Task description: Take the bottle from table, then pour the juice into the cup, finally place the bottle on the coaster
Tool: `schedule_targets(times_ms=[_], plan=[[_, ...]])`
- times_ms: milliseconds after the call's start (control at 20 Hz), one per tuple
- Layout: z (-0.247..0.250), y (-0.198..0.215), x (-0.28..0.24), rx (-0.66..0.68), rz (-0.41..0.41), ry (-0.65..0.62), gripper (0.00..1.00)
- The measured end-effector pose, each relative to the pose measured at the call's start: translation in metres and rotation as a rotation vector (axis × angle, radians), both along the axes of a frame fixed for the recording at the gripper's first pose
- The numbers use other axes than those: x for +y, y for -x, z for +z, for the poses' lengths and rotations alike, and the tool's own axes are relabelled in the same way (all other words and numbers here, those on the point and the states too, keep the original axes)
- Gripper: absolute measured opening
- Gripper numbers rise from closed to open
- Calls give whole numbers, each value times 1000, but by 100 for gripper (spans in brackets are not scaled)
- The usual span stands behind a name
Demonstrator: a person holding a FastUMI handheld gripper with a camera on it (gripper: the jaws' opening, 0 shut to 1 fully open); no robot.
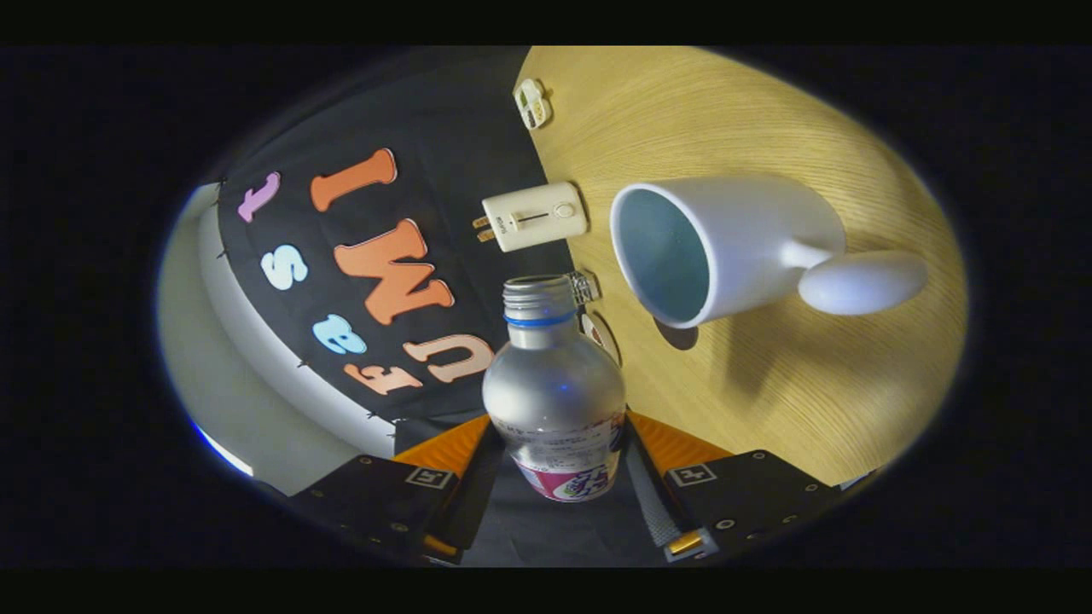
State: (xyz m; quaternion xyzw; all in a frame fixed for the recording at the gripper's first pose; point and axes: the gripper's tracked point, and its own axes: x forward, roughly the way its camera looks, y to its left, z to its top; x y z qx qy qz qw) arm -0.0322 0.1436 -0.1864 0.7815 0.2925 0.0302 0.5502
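Clear plastic, fogged and capless, the bottle (554,396) stood in the lower centre of the frame, clamped between the two fingers of the gripper (559,473), which pressed on its labelled lower body from either side. Its long axis ran straight away from the fingers, with the open threaded mouth pointing toward the middle of the frame.

The white cup (725,247) lay to the upper right of that mouth, near it but apart, on the wooden table (819,401). The whole view was rolled, so the cup appeared sideways, its open rim facing left toward the bottle and its stem and foot pointing right.

The pour appeared to be under way or about to begin, turning on one relation: the bottle's mouth sat just short of the cup's rim. A pale boxy device (535,217) sat in the upper centre. No coaster could be made out with certainty.
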Motion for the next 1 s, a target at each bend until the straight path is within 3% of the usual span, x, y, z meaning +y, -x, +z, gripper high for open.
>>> schedule_targets(times_ms=[1000], plan=[[17,5,14,22,19,-138,76]])
